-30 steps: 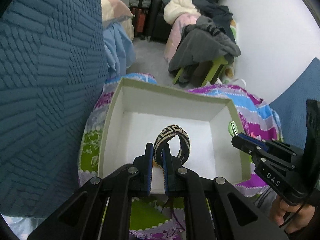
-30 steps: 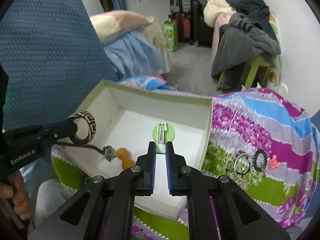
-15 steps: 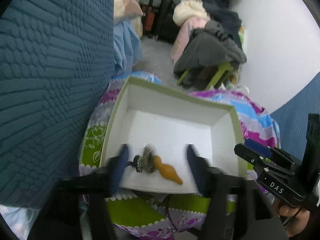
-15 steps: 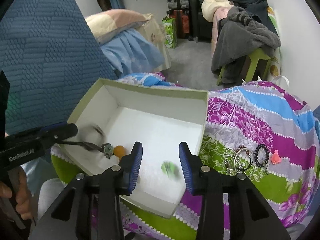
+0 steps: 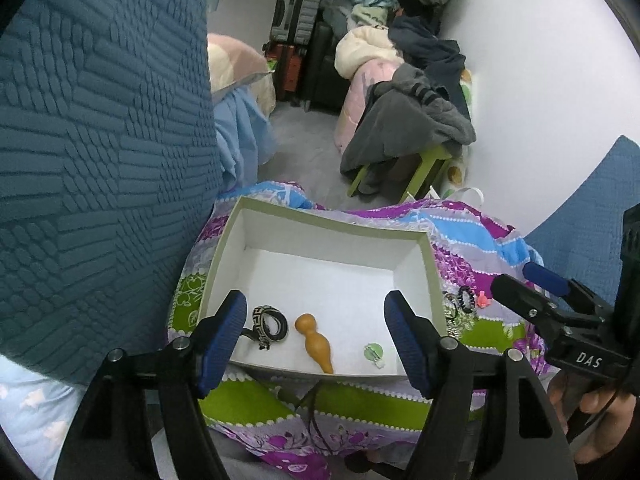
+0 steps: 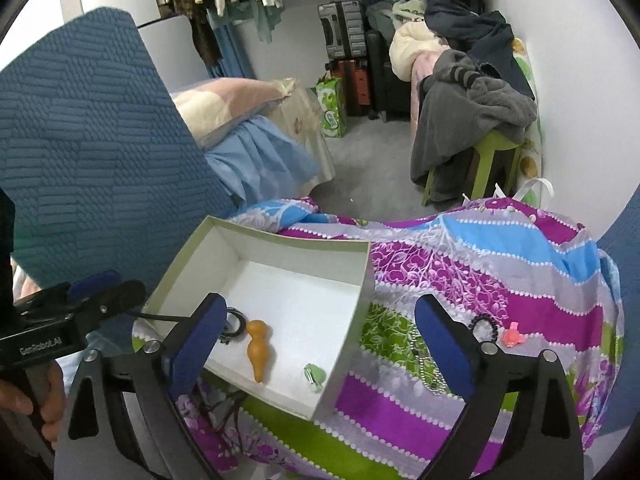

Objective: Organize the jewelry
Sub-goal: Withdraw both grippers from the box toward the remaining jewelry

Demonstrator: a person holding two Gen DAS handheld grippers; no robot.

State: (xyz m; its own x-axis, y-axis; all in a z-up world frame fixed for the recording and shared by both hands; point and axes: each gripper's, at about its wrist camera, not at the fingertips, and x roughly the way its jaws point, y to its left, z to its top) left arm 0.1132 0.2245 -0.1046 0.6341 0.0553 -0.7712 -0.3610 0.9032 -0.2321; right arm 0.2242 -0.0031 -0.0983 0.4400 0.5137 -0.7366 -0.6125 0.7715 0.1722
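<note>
A white open box (image 5: 320,226) (image 6: 288,242) sits on a colourful patterned cloth. Inside lie a black-and-cream patterned bangle (image 5: 270,325) (image 6: 236,322), an orange gourd-shaped pendant (image 5: 316,342) (image 6: 258,348) and a green hair clip (image 5: 374,354) (image 6: 314,376). My left gripper (image 5: 316,338) is open and empty above the box's near edge. My right gripper (image 6: 320,344) is open and empty above the box's near right corner. On the cloth right of the box lie a black beaded bracelet (image 6: 486,326) (image 5: 466,298), a pink clip (image 6: 512,336) (image 5: 483,300) and a silver chain (image 6: 430,368).
A blue quilted panel (image 5: 100,160) (image 6: 88,152) stands close on the left. Beyond the cloth are grey floor, a bed with blue sheet (image 6: 260,156), and a green stool piled with clothes (image 6: 472,120). A white wall (image 5: 540,100) is on the right.
Both grippers have opened. The left let go of the bangle and the right let go of the green clip; both now lie in the box. Both grippers have pulled back.
</note>
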